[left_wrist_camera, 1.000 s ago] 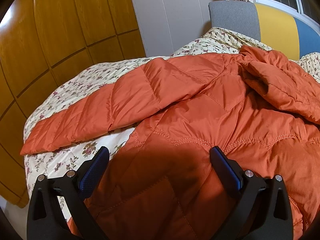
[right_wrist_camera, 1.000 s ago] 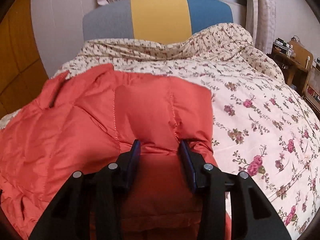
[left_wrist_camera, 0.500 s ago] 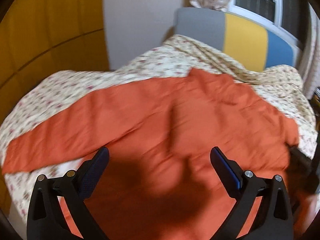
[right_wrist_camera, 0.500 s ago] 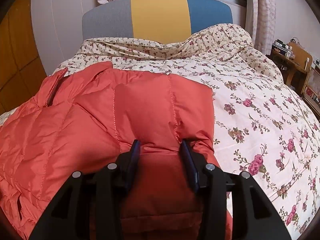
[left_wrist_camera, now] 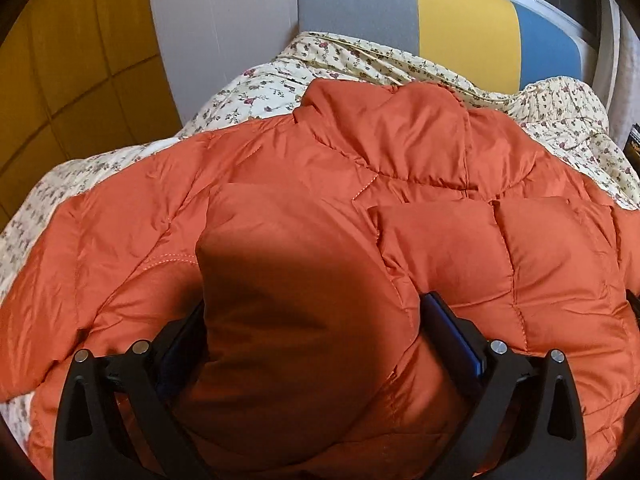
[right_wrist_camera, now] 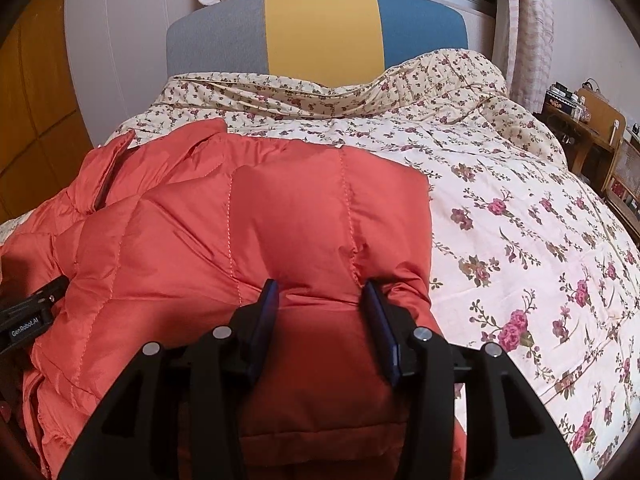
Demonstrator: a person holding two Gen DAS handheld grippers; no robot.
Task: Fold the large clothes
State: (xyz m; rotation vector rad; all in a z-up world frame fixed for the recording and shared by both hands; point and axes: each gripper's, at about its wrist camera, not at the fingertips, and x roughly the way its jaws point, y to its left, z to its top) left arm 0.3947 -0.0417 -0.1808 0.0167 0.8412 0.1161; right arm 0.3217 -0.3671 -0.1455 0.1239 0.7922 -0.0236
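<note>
My puffy orange quilted jacket (right_wrist_camera: 256,220) lies on the flowery bed cover (right_wrist_camera: 520,208), folded in on itself. My right gripper (right_wrist_camera: 322,300) has a thick roll of the jacket between its fingers, and its jaws are opening, I think to let that fold lie flat. My left gripper (left_wrist_camera: 312,320) is spread wide around a fat jacket part; I cannot tell if it squeezes.
</note>
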